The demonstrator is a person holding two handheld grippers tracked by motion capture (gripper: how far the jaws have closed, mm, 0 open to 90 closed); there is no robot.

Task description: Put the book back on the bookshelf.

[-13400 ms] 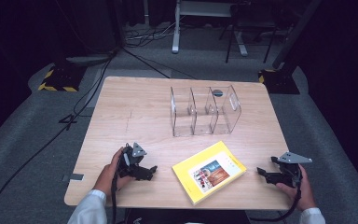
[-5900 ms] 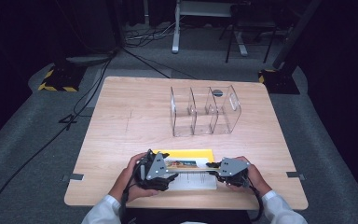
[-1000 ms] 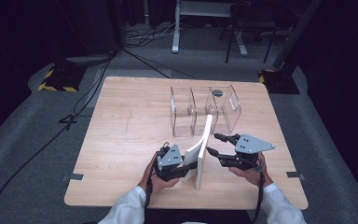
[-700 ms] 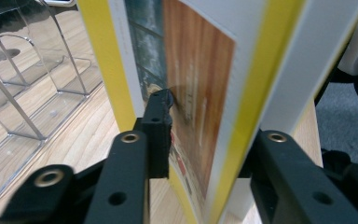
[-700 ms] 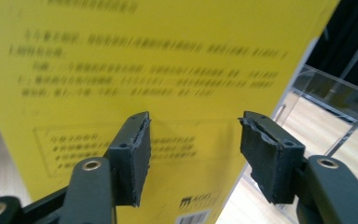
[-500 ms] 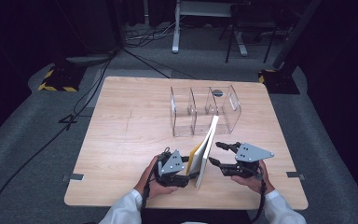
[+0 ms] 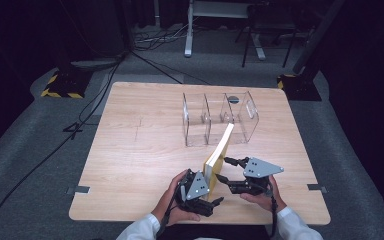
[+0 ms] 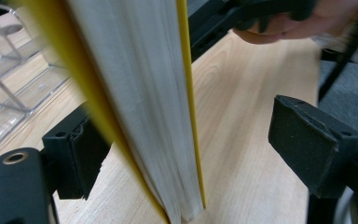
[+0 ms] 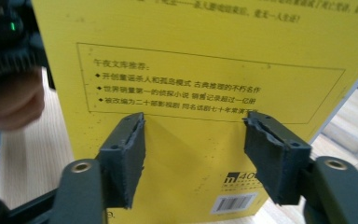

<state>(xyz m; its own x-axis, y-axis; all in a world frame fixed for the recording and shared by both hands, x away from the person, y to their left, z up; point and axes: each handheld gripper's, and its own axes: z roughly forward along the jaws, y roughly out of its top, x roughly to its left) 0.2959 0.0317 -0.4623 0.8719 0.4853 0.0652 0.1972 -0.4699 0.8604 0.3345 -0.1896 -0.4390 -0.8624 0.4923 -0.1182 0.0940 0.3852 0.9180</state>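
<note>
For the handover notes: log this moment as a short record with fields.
scene: wooden table, person seated at its near edge
book: yellow paperback, standing on one edge, leaning toward the organizer
organizer: clear acrylic three-slot rack, nothing in its slots
left tongs: jaws just opened, book between them, right pad clear of the cover
right tongs: open, jaws just opening further, tips against the back cover
</note>
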